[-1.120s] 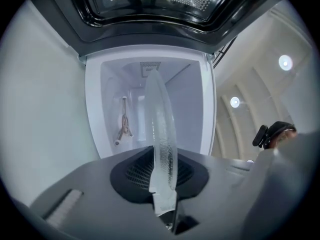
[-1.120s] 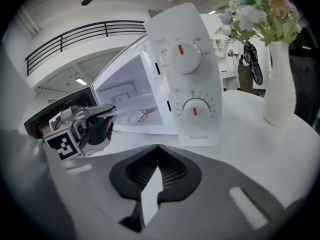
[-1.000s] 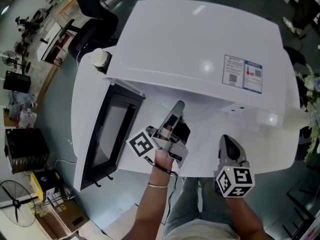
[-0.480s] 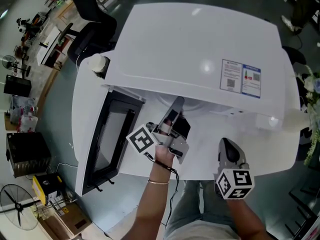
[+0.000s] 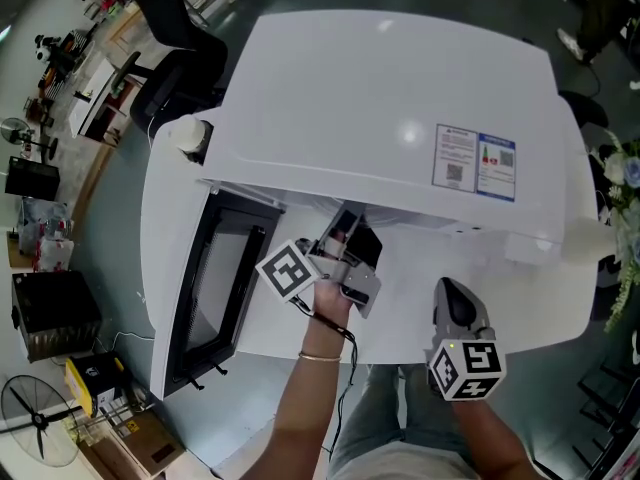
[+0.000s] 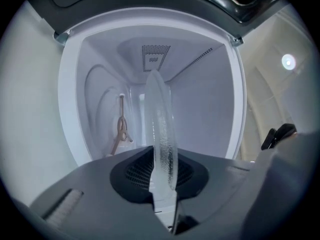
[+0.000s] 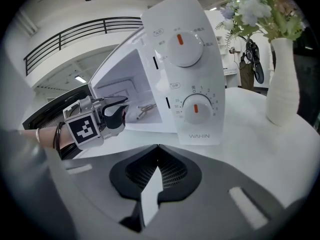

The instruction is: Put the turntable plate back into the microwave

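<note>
The white microwave stands on a round white table with its door swung open to the left. My left gripper is shut on the clear glass turntable plate, which I see edge-on in the left gripper view, with its far part inside the cavity. A tan roller ring lies on the cavity floor; it also shows as the roller ring in the right gripper view. My right gripper hangs shut and empty over the table's front edge, apart from the microwave.
The control panel with two dials faces my right gripper. A white vase of flowers stands on the table to the right of the microwave. Office chairs and clutter are on the floor beyond the table's left side.
My left gripper has moved forward with the plate, further into the microwave's opening. The right gripper has stayed where it was.
</note>
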Demonstrator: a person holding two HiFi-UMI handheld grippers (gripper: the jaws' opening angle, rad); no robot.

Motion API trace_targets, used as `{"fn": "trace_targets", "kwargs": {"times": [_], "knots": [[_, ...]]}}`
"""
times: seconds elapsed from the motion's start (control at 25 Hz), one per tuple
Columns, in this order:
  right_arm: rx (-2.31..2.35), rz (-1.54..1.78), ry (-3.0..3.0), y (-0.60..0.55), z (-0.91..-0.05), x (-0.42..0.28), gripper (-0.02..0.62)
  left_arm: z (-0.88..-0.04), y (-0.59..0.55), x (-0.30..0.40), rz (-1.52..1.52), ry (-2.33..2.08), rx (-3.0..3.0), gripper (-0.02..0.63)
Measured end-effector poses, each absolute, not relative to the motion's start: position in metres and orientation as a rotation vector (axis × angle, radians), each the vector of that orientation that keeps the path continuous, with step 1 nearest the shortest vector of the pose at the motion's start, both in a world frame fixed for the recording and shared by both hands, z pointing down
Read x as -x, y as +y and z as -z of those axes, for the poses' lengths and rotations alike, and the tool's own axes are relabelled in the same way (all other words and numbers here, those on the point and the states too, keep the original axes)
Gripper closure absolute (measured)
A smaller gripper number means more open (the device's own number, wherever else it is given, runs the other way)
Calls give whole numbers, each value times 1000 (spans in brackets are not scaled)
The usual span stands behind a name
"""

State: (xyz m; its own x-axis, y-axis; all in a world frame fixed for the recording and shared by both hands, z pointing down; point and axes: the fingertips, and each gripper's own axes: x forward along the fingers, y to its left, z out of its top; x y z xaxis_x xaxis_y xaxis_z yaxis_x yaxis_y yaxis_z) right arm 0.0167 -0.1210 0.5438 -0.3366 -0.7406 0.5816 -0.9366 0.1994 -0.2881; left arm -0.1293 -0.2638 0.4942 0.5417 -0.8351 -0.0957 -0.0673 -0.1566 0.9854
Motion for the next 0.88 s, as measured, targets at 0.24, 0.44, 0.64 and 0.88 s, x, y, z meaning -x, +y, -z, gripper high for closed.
{"fn": "trace_targets", "kwargs": {"times": [0.24,0.44,0.64,0.88], "knots": [[-1580,-881,-2160,-120,-545,-16,584,-499,-274,128,787,-809,-1590,561],[-1588,-880,-2153,-123,-545,-16,584,-502,-283,127,770,-819,-1586,560],[-1593,-882,-2148,-124,-544,-16,584,-505,-292,125,759,-828,-1570,558],[-1601,-889,-2146,-127,-543,-15,584,-505,-302,123,763,-825,-1550,558]]}}
